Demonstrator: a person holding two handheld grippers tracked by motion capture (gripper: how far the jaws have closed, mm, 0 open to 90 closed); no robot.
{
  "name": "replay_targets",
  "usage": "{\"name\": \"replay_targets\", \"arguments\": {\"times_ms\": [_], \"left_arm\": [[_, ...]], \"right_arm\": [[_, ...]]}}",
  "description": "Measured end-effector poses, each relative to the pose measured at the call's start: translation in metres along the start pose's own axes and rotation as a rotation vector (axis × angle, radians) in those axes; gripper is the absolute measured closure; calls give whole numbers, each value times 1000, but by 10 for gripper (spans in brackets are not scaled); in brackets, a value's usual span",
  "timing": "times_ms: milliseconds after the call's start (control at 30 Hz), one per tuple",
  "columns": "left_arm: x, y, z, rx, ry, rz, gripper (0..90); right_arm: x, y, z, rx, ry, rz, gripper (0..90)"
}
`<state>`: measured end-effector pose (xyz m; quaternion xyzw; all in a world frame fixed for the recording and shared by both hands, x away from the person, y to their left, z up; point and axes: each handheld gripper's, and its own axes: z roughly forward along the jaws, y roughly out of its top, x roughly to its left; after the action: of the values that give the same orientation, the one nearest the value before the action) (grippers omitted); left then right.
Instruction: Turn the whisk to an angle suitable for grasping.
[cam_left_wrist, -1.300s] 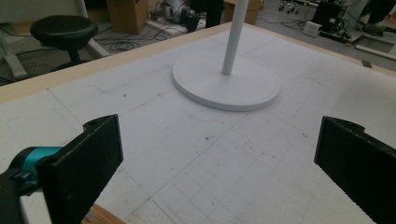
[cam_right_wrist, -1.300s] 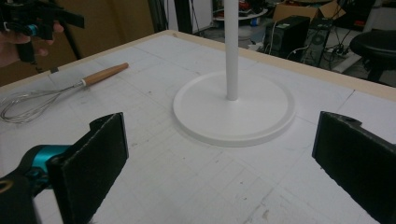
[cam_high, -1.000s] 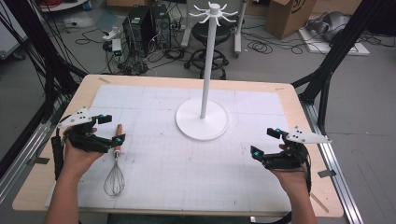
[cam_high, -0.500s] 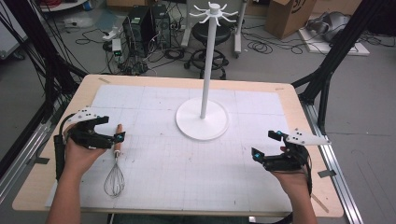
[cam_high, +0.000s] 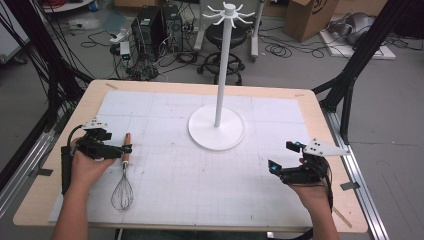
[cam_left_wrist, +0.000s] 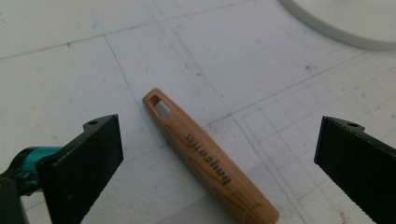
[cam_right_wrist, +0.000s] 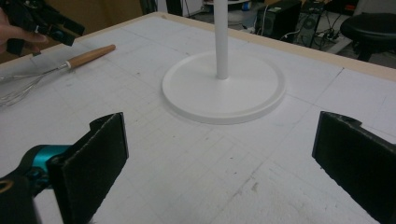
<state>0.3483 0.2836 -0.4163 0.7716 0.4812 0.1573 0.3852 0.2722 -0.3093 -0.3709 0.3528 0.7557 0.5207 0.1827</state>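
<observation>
Jaws, left gripper (cam_left_wrist: 219, 163): wide open, one on each side of the whisk handle, not touching it.
Jaws, right gripper (cam_right_wrist: 224, 172): wide open, nothing between them, over bare mat.
Whisk (cam_high: 123, 181): lies flat on the mat at the desk's left side, handle away from the person, wire head toward the near edge.
Handle (cam_left_wrist: 205, 161): light wood, tapered and rounded, a slot cut through its tip, dark lettering burnt along its side.
Wire head: thin metal loops in a balloon shape.
Stand (cam_high: 216, 127): white round base and pole, mid-desk, well apart from the whisk.
</observation>
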Motion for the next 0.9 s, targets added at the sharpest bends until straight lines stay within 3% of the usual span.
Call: {"name": "replay_targets", "arguments": {"times_ms": [200, 300, 400, 900], "left_arm": [[-2, -4, 13, 122, 42, 34, 26], [-3, -7, 17, 187, 41, 56, 155], [-5, -7, 20, 209, 7, 57, 260], [-13, -3, 19, 237, 42, 13, 411]], "right_arm": [[0, 0, 0, 3, -4, 4, 26], [-1, -1, 0, 5, -4, 1, 26], [0, -2, 2, 11, -3, 1, 26], [-2, -3, 3, 23, -12, 0, 26]]}}
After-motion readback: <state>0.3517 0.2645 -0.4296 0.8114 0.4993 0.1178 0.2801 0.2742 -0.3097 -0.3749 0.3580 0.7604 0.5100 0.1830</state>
